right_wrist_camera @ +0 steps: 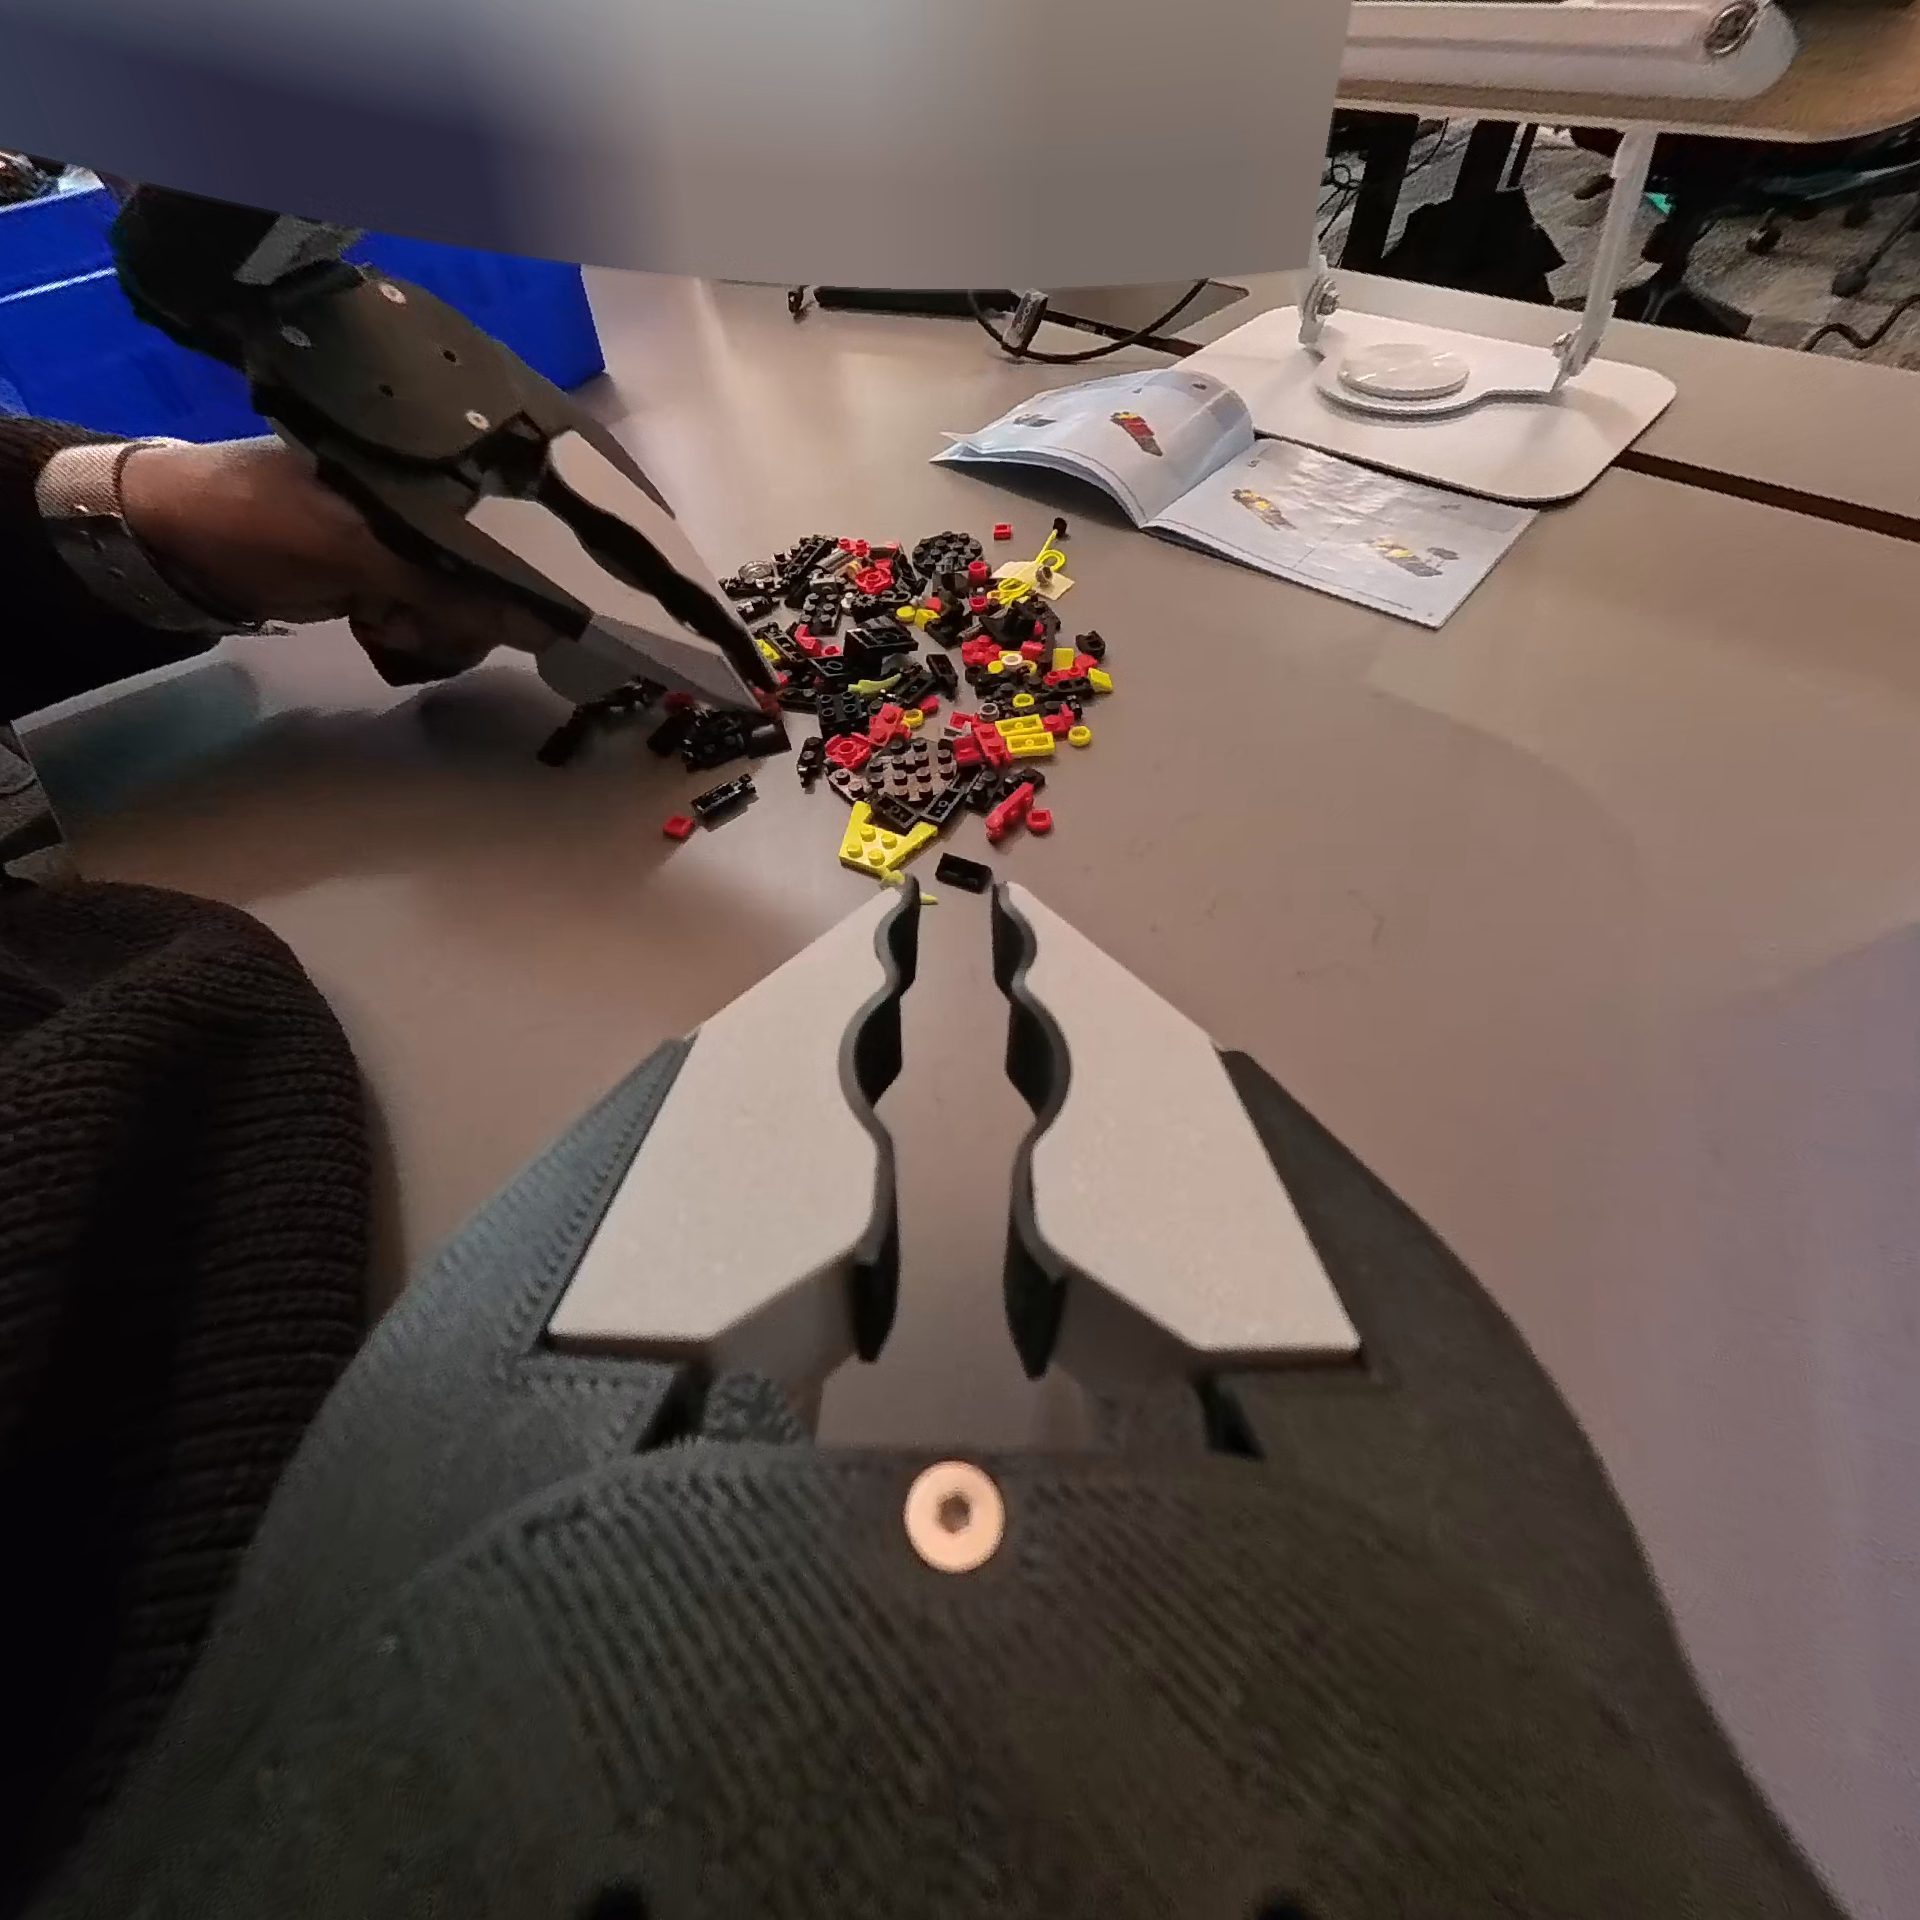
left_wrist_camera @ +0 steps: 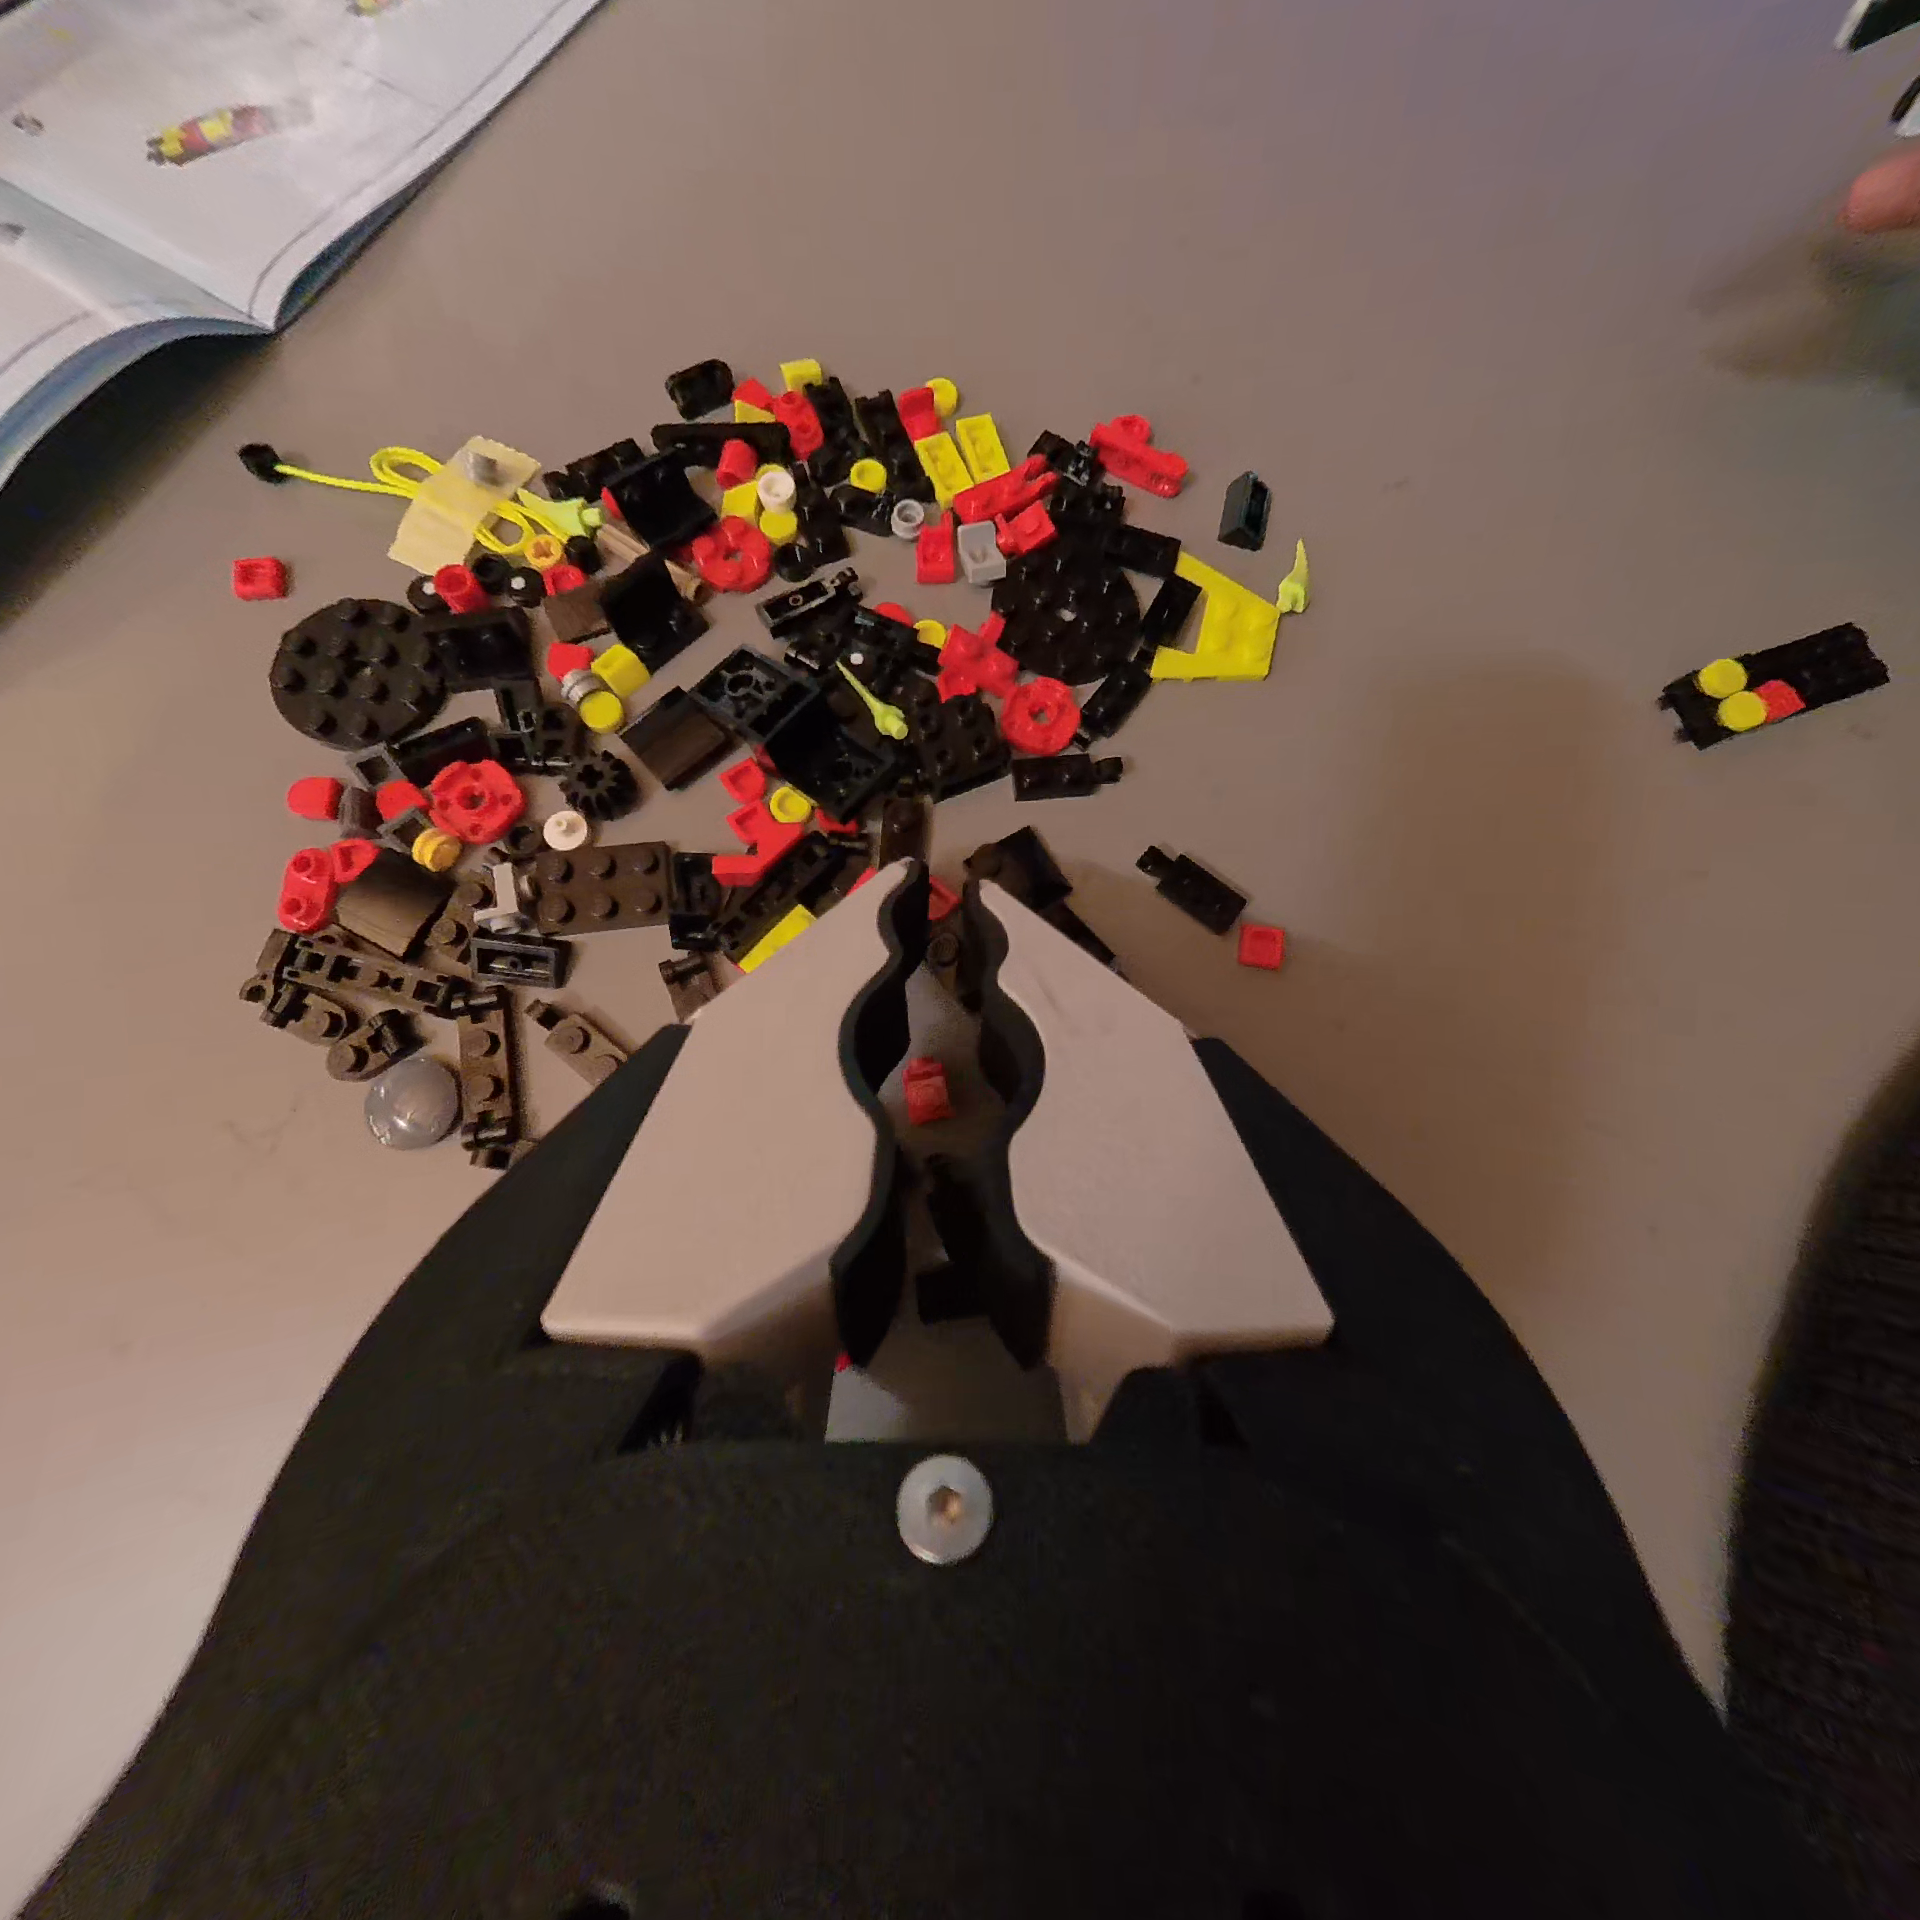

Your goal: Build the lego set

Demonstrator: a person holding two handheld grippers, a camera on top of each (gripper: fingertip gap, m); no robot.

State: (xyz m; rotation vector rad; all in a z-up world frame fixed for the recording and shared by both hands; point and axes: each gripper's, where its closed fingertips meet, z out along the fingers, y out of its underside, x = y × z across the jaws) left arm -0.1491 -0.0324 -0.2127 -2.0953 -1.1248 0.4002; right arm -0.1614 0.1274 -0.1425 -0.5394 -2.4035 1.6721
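Observation:
A pile of loose black, red and yellow lego pieces lies on the grey table; it also shows in the right wrist view. My left gripper points down into the near edge of the pile, its jaws almost together with a small red piece between the tips. The right wrist view shows it at the pile's left edge. A black plate with two yellow studs and a red piece lies apart to the right. My right gripper hovers short of the pile, slightly open and empty.
An open instruction booklet lies beyond the pile, beside a white stand base. A blue bin stands at the far left. A person's hand holds the left gripper and a dark knitted sleeve lies close by. The gap from one gripper's tips to the other's is roughly 20 centimetres. The left tips stand about 35 centimetres off the white stand base.

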